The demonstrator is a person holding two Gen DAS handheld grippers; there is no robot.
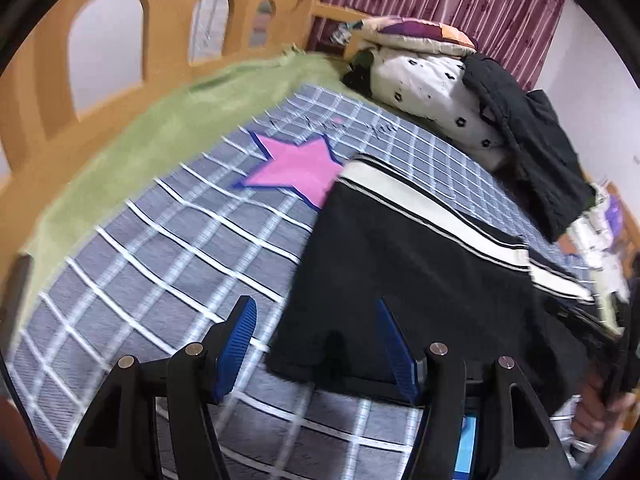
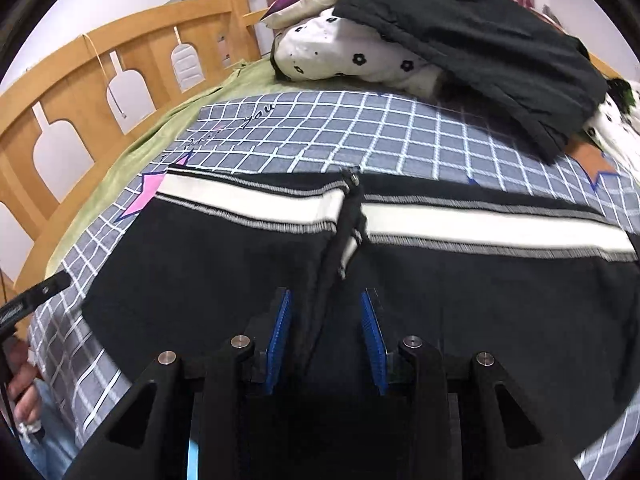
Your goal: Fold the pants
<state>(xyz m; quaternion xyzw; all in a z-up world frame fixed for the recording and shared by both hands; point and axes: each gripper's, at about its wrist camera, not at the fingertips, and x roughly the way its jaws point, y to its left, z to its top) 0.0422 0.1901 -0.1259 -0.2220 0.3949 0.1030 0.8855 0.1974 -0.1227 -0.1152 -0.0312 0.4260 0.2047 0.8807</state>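
Black pants (image 1: 400,272) with a white side stripe lie flat on the checked bed cover, also in the right wrist view (image 2: 240,272). A raised dark fold or ridge (image 2: 344,232) crosses the stripe in the middle. My left gripper (image 1: 316,320) is open above the near left corner of the pants, its blue pads (image 1: 240,344) apart and holding nothing. My right gripper (image 2: 326,312) is open just above the pants, straddling the near end of the ridge. The left tool and hand show at the right wrist view's left edge (image 2: 32,300).
The blue-grey checked cover (image 1: 160,248) has a pink star (image 1: 296,172). A green blanket (image 1: 132,140) and a wooden bed rail (image 1: 48,92) run along the left. Flowered pillows (image 2: 352,56) with a dark garment (image 2: 480,40) lie at the far end.
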